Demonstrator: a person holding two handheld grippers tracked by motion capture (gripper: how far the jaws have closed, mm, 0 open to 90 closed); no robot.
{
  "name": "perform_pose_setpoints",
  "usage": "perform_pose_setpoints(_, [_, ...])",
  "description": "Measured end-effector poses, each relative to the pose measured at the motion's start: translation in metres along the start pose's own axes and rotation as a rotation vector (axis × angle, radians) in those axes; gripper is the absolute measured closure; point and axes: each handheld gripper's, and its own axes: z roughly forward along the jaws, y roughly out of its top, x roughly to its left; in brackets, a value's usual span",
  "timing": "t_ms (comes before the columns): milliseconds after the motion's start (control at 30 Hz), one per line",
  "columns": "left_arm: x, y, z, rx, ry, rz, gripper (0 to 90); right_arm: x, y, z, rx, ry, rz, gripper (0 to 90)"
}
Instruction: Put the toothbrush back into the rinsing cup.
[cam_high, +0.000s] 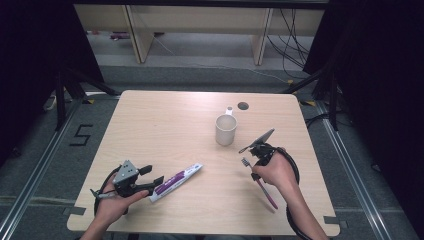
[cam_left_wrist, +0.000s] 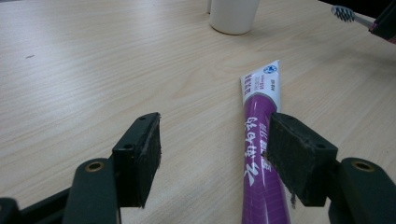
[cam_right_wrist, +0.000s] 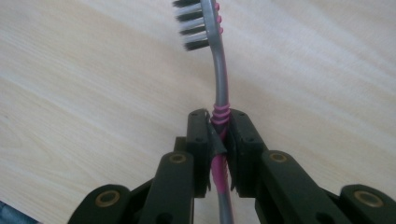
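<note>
One white mug (cam_high: 226, 129) upright, contents unseen, right hand-held gripper (cam_right_wrist: 218, 135) clamping toothbrush (cam_right_wrist: 219, 70), left hand-held gripper (cam_left_wrist: 212, 147) released beside toothpaste tube (cam_left_wrist: 261, 140)

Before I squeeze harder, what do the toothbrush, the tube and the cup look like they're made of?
Toothbrush: likely hard plastic, smooth grey stem with pink ribbed grip, black and white bristles. Tube: probably soft plastic, glossy purple with a flat white crimped end. Cup: plain white, smooth walls, perhaps ceramic or plastic; the look leaves it open.
</note>
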Motion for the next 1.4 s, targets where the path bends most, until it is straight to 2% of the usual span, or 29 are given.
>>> perform_pose_setpoints(33, [0.0, 0.0, 0.0, 0.001, 0.001, -0.001, 34.8, -0.002, 0.0, -0.002, -0.057, -0.011, -0.008, 80.5])
perform_pose_setpoints(100, [0.0, 0.0, 0.0, 0.0, 0.001, 0.002, 34.8, -0.005, 0.0, -0.004, -0.1, -0.017, -0.03, 80.4])
perform_pose_setpoints(200, [0.0, 0.0, 0.0, -0.001, 0.003, 0.001, 34.8, -0.006, 0.001, -0.008, -0.109, -0.013, -0.022, 80.4])
perform_pose_setpoints(233, [0.0, 0.0, 0.0, -0.003, 0.003, 0.001, 34.8, -0.005, 0.001, -0.013, -0.118, -0.004, 0.023, 80.4])
perform_pose_setpoints(267, [0.0, 0.0, 0.0, -0.004, 0.004, 0.001, 34.8, -0.005, 0.001, -0.013, -0.118, -0.004, 0.023, 80.4])
perform_pose_setpoints(300, [0.001, 0.0, 0.0, -0.005, 0.004, 0.0, 34.8, -0.005, 0.001, -0.017, -0.145, -0.015, 0.036, 80.4])
perform_pose_setpoints(333, [0.001, 0.0, 0.0, -0.005, 0.004, 0.0, 34.9, -0.005, 0.001, -0.017, -0.145, -0.015, 0.036, 80.4])
perform_pose_setpoints(367, [0.001, 0.0, 0.0, -0.005, 0.004, 0.0, 34.8, -0.007, 0.001, -0.019, -0.182, -0.014, 0.042, 80.4])
perform_pose_setpoints(400, [0.001, 0.0, 0.0, -0.005, 0.004, 0.0, 34.8, -0.007, 0.001, -0.019, -0.182, -0.014, 0.042, 80.4])
perform_pose_setpoints(433, [0.001, 0.0, 0.0, -0.006, 0.004, 0.001, 34.8, -0.005, 0.002, -0.022, -0.211, -0.003, 0.051, 80.4])
perform_pose_setpoints(500, [0.001, -0.001, 0.0, -0.007, 0.006, -0.002, 34.8, -0.006, 0.002, -0.023, -0.23, 0.006, 0.056, 80.5])
perform_pose_setpoints(633, [0.001, -0.001, -0.001, -0.008, 0.009, -0.004, 34.8, -0.006, 0.002, -0.026, -0.274, 0.009, 0.051, 80.5])
perform_pose_setpoints(667, [0.0, 0.0, -0.001, -0.001, 0.014, -0.002, 34.8, -0.007, 0.002, -0.027, -0.303, 0.011, 0.049, 80.4])
perform_pose_setpoints(733, [0.0, 0.0, -0.001, -0.002, 0.014, -0.003, 34.8, -0.007, 0.002, -0.028, -0.311, 0.011, 0.049, 80.4])
perform_pose_setpoints(767, [0.0, -0.001, -0.001, 0.0, 0.016, -0.002, 34.8, -0.007, 0.002, -0.029, -0.353, 0.017, 0.053, 80.4])
perform_pose_setpoints(833, [0.001, -0.001, -0.001, -0.009, 0.013, -0.002, 34.8, -0.011, 0.003, -0.03, -0.396, 0.005, -0.005, 80.4])
perform_pose_setpoints(867, [0.001, -0.001, -0.001, -0.003, 0.018, -0.001, 34.8, -0.01, 0.003, -0.032, -0.399, 0.007, 0.019, 80.4])
perform_pose_setpoints(933, [0.001, -0.001, -0.001, -0.005, 0.019, -0.002, 34.8, -0.01, 0.003, -0.032, -0.413, 0.01, 0.02, 80.4])
perform_pose_setpoints(1000, [0.002, 0.0, -0.002, -0.01, 0.024, 0.001, 34.8, -0.011, 0.004, -0.033, -0.48, 0.037, -0.006, 80.4])
perform_pose_setpoints(1033, [0.002, 0.0, -0.002, -0.01, 0.024, 0.001, 34.8, -0.011, 0.004, -0.033, -0.48, 0.037, -0.006, 80.4])
perform_pose_setpoints(1067, [0.002, 0.0, -0.002, -0.013, 0.027, 0.0, 34.8, -0.011, 0.005, -0.034, -0.517, 0.0, -0.015, 80.4])
perform_pose_setpoints(1133, [0.002, -0.001, -0.002, -0.016, 0.027, -0.002, 34.8, -0.011, 0.006, -0.036, -0.526, 0.01, -0.01, 80.4])
perform_pose_setpoints(1167, [0.002, -0.001, -0.002, -0.019, 0.026, -0.003, 34.8, -0.011, 0.007, -0.036, -0.559, 0.037, -0.009, 80.4])
perform_pose_setpoints(1200, [0.002, -0.001, -0.002, -0.019, 0.026, -0.003, 34.8, -0.011, 0.007, -0.036, -0.559, 0.037, -0.009, 80.4])
perform_pose_setpoints(1233, [0.002, -0.001, -0.002, -0.019, 0.026, -0.003, 34.8, -0.01, 0.007, -0.038, -0.597, 0.029, -0.007, 80.4])
perform_pose_setpoints(1267, [0.002, -0.001, -0.002, -0.019, 0.026, -0.003, 34.8, -0.01, 0.007, -0.038, -0.597, 0.029, -0.007, 80.4])
perform_pose_setpoints(1300, [0.002, -0.001, -0.002, -0.019, 0.027, -0.003, 34.8, -0.01, 0.008, -0.039, -0.628, 0.021, -0.015, 80.4])
perform_pose_setpoints(1367, [0.002, -0.001, -0.002, -0.018, 0.027, -0.003, 34.8, -0.009, 0.008, -0.04, -0.627, 0.021, 0.001, 80.4])
perform_pose_setpoints(1400, [0.002, -0.001, -0.002, -0.017, 0.029, -0.003, 34.8, -0.009, 0.009, -0.041, -0.655, 0.016, -0.003, 80.4])
